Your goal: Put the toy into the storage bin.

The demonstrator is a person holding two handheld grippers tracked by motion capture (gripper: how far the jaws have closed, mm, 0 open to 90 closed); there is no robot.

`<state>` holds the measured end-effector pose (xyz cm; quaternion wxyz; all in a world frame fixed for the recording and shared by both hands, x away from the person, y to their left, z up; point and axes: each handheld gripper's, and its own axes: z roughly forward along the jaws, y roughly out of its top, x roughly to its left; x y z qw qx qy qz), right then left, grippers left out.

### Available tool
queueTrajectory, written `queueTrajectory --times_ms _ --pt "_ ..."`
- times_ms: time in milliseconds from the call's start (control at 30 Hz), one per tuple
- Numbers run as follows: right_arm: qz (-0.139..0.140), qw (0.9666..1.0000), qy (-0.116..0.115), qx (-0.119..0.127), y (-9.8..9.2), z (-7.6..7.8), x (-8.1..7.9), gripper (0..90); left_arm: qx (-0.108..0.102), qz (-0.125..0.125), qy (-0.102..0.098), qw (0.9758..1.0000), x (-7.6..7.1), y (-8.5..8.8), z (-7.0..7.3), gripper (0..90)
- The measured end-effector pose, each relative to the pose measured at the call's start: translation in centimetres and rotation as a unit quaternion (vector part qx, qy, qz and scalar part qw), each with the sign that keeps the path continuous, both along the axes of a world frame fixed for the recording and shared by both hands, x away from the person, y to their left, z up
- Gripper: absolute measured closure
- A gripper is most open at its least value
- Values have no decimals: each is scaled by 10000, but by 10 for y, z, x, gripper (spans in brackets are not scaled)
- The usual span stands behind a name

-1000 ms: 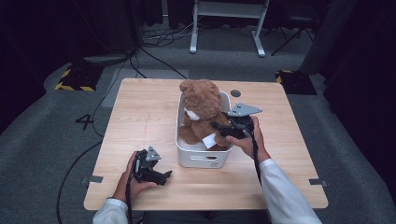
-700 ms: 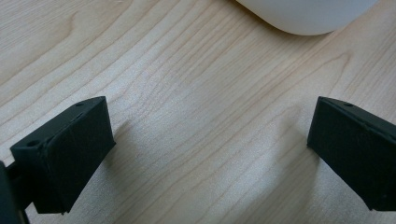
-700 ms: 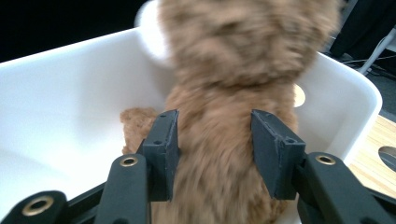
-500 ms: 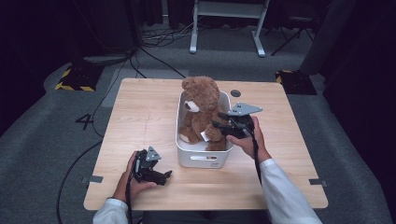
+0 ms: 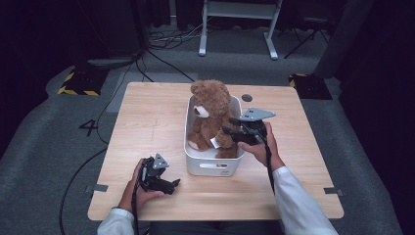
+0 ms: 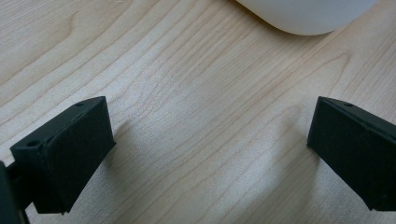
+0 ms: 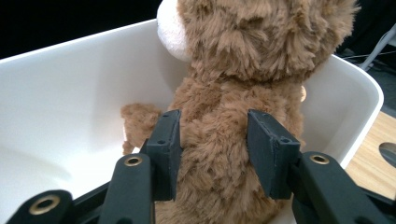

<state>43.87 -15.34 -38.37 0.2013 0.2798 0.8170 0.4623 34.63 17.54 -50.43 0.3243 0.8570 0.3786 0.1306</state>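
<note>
A brown teddy bear [image 5: 210, 115] sits upright in a white bin [image 5: 210, 166] near the middle of the wooden table [image 5: 147, 122]. My right gripper [image 5: 230, 133] reaches over the bin's right rim and is shut on the bear. In the right gripper view both jaws press into the fur of the bear's [image 7: 233, 93] torso, with the bin wall [image 7: 60, 93] behind it. My left gripper [image 5: 171, 185] rests low on the table, left of the bin's front. Its jaws stand wide apart over bare wood in the left gripper view [image 6: 210, 112], with the bin's corner [image 6: 303, 14] just ahead.
A round dark hole [image 5: 247, 98] sits in the tabletop behind the bin. A white metal frame [image 5: 237, 29] stands on the floor beyond the table. Cables and a yellow-and-black striped block [image 5: 78, 83] lie at the far left on the floor.
The bear has come up slightly and sits more upright in the bin, held by my right gripper. My left gripper has stayed in place.
</note>
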Motion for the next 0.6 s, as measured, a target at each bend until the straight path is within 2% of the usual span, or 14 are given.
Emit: queueTrajectory --times_ms 600 --pt "139 9997 35 -201 -12 7 -6 460 2 1 -2 10000 0 0 0 3"
